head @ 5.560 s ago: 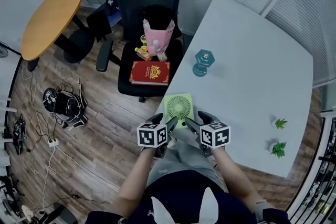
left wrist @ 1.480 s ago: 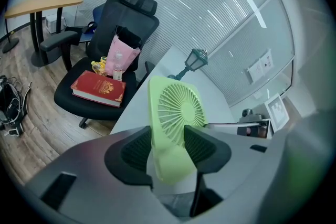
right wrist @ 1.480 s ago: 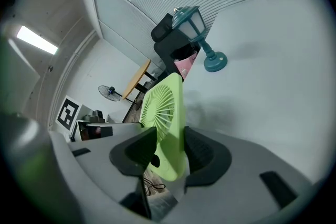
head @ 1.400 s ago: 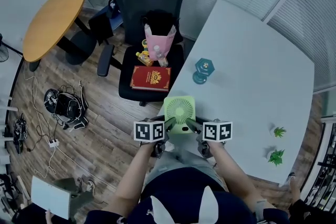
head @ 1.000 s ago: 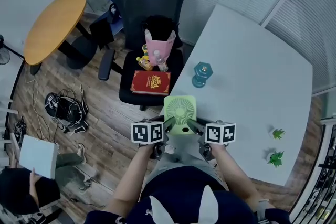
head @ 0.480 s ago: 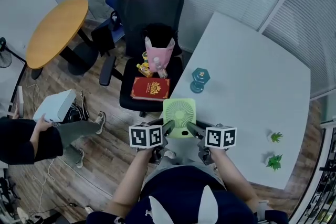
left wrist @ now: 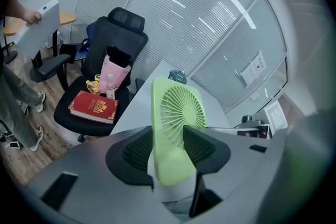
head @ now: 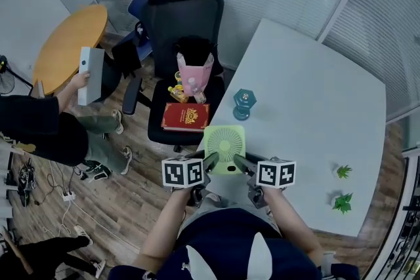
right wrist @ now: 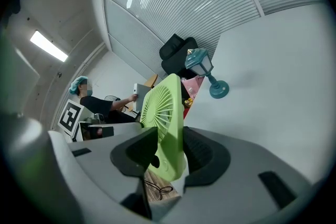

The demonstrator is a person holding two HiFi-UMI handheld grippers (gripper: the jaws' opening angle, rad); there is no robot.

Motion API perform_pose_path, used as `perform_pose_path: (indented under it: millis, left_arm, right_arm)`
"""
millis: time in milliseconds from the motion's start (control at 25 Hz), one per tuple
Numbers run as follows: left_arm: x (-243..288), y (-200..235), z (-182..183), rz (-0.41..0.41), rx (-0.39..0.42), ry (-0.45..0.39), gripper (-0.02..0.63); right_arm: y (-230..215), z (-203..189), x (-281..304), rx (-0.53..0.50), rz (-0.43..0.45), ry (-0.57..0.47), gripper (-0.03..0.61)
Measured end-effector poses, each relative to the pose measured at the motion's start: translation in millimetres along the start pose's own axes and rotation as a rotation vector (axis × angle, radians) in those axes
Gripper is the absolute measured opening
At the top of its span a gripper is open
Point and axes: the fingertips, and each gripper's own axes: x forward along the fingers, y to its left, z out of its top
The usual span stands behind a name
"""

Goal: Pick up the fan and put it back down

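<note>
1. Your left gripper [left wrist: 170, 147] has its jaws partway apart, clamped on the fan [head: 224, 144]. One pad sits on the grille face and one on the back, at the fan's left side.
2. Your right gripper [right wrist: 170, 152] does the same on the fan's right side. Its jaws are about half open and pressed against the green frame.
3. The fan sits lower centre in the head view, upright, with its grille facing up at the camera. It's right at the near-left edge of the table [head: 315, 108]. In the right gripper view you can see floor and a cable under its bottom edge.
4. A teal lamp [head: 243, 103] stands on the table just above the fan in the head view, and two small plants [head: 342, 202] are at the lower right.
5. Upper centre is a black chair [head: 187, 16] with a red book [head: 186, 117] and a pink bag [head: 193, 74] on the seat.
6. At the left edge a person [head: 39, 128] holds a white box [head: 90, 75].
</note>
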Motion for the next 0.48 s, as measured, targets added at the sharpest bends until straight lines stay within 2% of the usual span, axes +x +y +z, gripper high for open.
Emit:
perform_pose_path:
  millis: [480]
  left_arm:
    - [36, -36, 8, -0.058, 0.084, 0.067, 0.196]
  right_arm:
    - [-33, 12, -30, 0.070, -0.058, -0.089, 0.154]
